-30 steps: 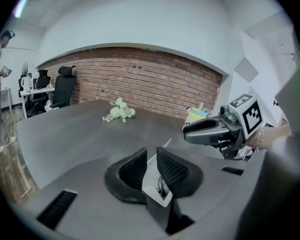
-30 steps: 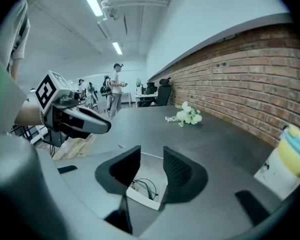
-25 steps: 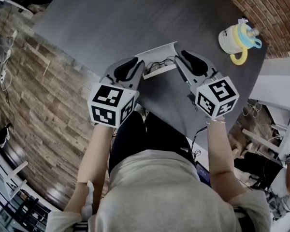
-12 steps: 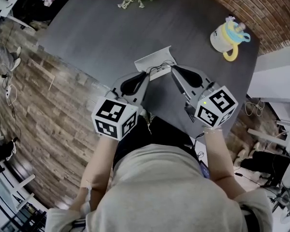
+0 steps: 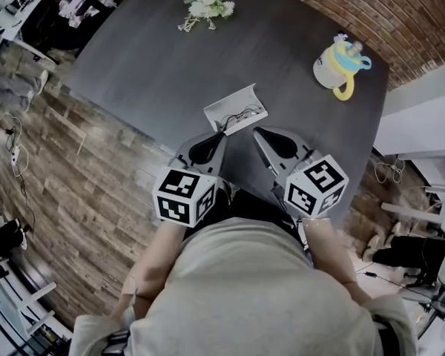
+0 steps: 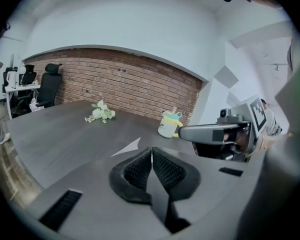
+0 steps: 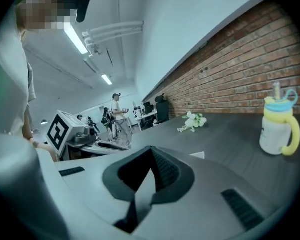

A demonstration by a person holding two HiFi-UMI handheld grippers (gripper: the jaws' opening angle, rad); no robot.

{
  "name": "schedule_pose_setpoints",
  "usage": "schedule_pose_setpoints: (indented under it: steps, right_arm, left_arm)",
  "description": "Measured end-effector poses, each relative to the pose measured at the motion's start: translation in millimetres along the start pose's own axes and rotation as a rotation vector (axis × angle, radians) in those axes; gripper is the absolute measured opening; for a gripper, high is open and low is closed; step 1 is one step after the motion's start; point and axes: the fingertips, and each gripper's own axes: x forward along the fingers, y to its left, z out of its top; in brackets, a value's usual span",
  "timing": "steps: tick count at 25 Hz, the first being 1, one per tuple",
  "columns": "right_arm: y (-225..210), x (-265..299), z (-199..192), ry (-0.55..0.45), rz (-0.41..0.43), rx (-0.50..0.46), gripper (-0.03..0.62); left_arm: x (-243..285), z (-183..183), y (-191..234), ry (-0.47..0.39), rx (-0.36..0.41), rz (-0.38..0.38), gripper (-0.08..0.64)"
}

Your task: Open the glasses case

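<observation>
The white glasses case [image 5: 233, 99] lies open on the dark table [image 5: 141, 58], its lid tipped back. Inside it rests a dark-framed pair of glasses [image 5: 242, 115]. The left gripper [image 5: 222, 136] and right gripper [image 5: 257, 134] point at the case from the near edge, just short of it. Both have their jaws pressed together with nothing between them. Farther off stand a yellow-handled sippy cup [image 5: 334, 67], lidded in blue so its contents are hidden, and a sprig of white flowers [image 5: 205, 4].

glasses case [image 7: 198, 155]: mostly hidden by right gripper [image 7: 151, 151] | contents [image 5: 241, 115]: indistinct
</observation>
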Motion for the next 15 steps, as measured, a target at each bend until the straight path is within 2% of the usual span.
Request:
schedule_pose_setpoints:
  steps: [3,7,12,15]
  right_arm:
    - [1,-2,-7,0.034,-0.041,-0.005,0.005]
    - [5,-7,-13,0.017,-0.051,-0.011,0.005]
    - [7,-10,-20,0.036,-0.071,0.014,0.005]
    - [8,-7,-27,0.057,-0.067,-0.005,0.005]
  left_arm:
    - [0,-7,-7,0.019,0.005,-0.019,0.026]
    - [5,-25,-16,0.069,0.004,-0.058,0.026]
    - [8,-31,-17,0.086,-0.008,-0.063,0.026]
    - [8,-34,-17,0.090,-0.016,-0.065,0.026]
